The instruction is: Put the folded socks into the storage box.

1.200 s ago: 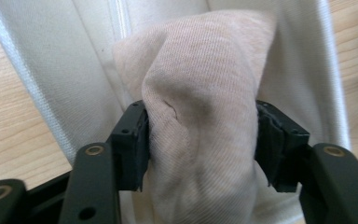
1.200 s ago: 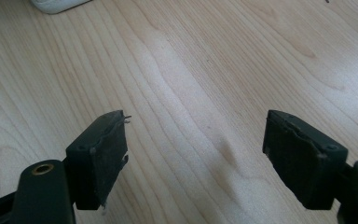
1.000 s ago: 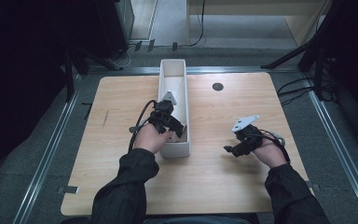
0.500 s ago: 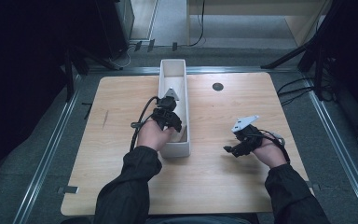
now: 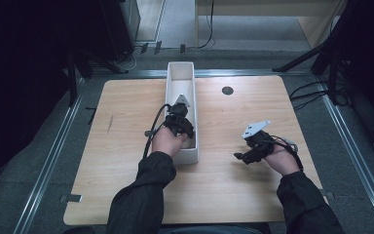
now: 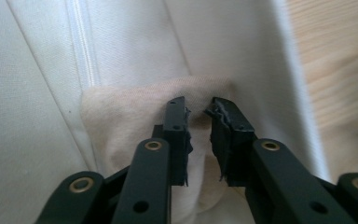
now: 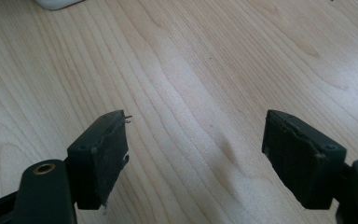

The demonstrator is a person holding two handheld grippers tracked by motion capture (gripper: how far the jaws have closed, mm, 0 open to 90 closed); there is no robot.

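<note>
The left gripper (image 6: 196, 109) has dipped deeper into the near end of the long white bin (image 5: 193, 151) since a second ago, and its jaws have just been closing: they now pinch a fold of the beige cloth (image 6: 121, 116) on the bin's floor. It looks ready to lift out. Nearer the table's (image 5: 126, 195) right edge, the right gripper (image 7: 196, 154) hovers with jaws wide, holding nothing.

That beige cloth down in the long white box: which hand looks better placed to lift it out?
The left. Its tool is inside the long white box, pinching the beige cloth. The right tool hangs open above bare wooden table.
</note>
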